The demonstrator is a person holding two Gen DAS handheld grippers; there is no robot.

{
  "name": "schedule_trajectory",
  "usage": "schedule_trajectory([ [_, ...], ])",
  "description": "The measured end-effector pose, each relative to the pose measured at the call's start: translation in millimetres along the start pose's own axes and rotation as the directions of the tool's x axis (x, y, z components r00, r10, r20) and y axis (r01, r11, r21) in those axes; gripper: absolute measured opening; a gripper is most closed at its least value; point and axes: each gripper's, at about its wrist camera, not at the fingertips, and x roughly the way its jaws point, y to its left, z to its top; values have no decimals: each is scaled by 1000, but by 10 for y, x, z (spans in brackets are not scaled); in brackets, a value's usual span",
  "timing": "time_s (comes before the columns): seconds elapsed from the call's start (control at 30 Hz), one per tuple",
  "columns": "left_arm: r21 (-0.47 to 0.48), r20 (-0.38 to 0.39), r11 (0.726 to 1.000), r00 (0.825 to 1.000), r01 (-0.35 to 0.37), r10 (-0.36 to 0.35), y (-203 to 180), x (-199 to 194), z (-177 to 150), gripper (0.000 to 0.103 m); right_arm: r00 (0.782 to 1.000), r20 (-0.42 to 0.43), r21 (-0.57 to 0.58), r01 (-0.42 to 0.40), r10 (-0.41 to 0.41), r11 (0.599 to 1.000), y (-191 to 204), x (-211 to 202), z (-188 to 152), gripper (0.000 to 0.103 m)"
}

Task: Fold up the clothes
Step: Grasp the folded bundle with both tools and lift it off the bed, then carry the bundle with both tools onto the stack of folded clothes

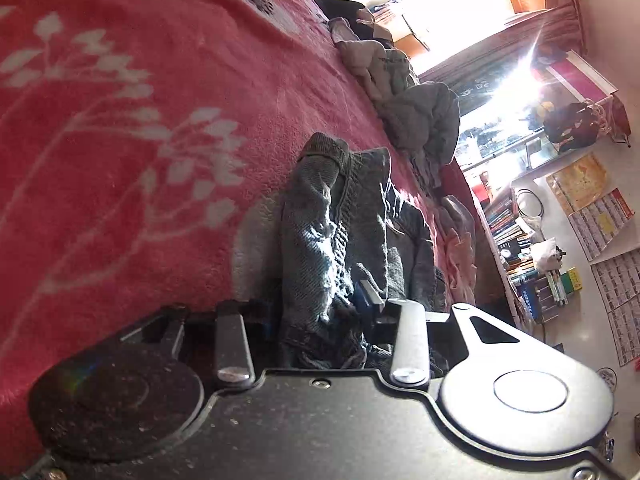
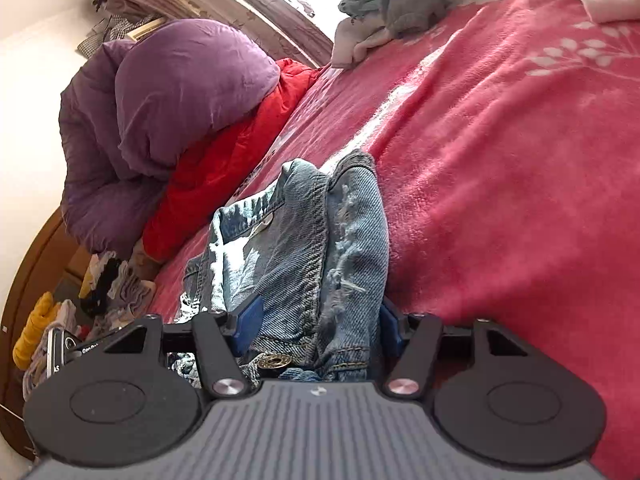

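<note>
A light blue denim garment with frayed rips and a metal button is bunched between the blue pads of my right gripper, which is shut on it just above the pink bedspread. In the left wrist view the same denim garment looks grey-blue and is bunched between the pads of my left gripper, which is shut on it. Both grippers hold the cloth close over the bed. Most of the fingertips are hidden by folds of denim.
A purple quilt and a red one are piled at the bed's head. Grey and white clothes lie heaped at the far edge of the bed. A bookshelf stands by the wall. Small clothes lie beside the bed.
</note>
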Motion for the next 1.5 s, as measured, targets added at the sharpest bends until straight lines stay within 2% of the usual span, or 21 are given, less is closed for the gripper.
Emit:
schedule_trajectory([
  [0.13,15,-10,999,999,33,-32,-44,90,-11,30,1000,-4,10,-5,5,1000,-3,53,21,53],
  [0.2,5,-6,999,999,40,-40,-46,97,-22,24,1000,-15,21,-27,28,999,-28,57,18,30],
  [0.3,-47,7,996,997,73,-73,-34,43,18,20,997,-12,68,-81,82,994,-65,21,23,25],
  [0.37,-110,20,987,993,115,-114,-25,-53,21,20,987,4,145,-159,160,977,-93,-40,52,24],
  [0.4,-133,23,985,994,113,-111,-19,-99,18,20,985,-1,156,-172,174,973,-83,-64,59,24],
  [0.43,-134,28,989,998,67,-64,-13,-138,4,23,982,-6,165,-184,187,969,-71,-89,67,24],
  [0.47,-136,33,990,999,22,-18,-8,-177,-10,27,980,-10,174,-196,200,965,-59,-113,74,26],
  [0.5,-136,38,990,999,-23,28,7,-209,-20,38,986,-39,155,-152,160,976,-52,-87,68,36],
  [0.53,-137,39,989,998,-47,53,47,-222,-15,40,992,-47,159,-109,118,981,-73,-77,49,42],
  [0.57,-150,38,988,999,-28,34,82,-233,2,40,996,-54,164,-66,75,984,-97,-68,28,42],
  [0.63,-139,46,990,999,-14,21,83,-236,27,56,996,-23,170,-77,82,982,-85,-125,0,49],
  [0.67,-123,51,992,998,-14,21,72,-222,35,56,996,-6,173,-85,87,981,-78,-154,-14,60],
  [0.77,-29,38,999,999,-31,32,-28,-32,26,56,998,7,104,-62,62,993,-13,-112,-46,61],
  [0.8,8,31,999,999,-38,38,-69,47,19,51,999,5,67,-47,46,997,16,-74,-54,55],
  [0.83,39,23,998,999,-41,40,-102,119,7,36,1000,2,41,-31,31,999,32,-21,-65,50],
  [0.9,17,13,1000,1000,3,-3,-63,154,-20,23,1000,1,40,-31,31,999,25,34,-72,36],
  [1.0,21,28,998,998,52,-53,-97,57,-43,19,997,12,104,-83,82,991,-28,8,-63,26],
  [1.2,-7,118,993,986,122,-120,-400,-546,-156,19,975,75,179,-219,208,959,178,-249,-143,25],
  [1.27,-19,164,989,976,147,-142,-502,-864,-153,19,964,84,169,-262,251,950,408,-356,-140,25],
  [1.4,-43,285,983,945,180,-161,-621,-1615,-178,19,930,76,114,-367,360,923,1013,-504,-112,25],
  [1.5,-84,370,983,921,165,-123,-613,-2153,-179,19,896,21,58,-444,443,894,1557,-459,-102,25],
])
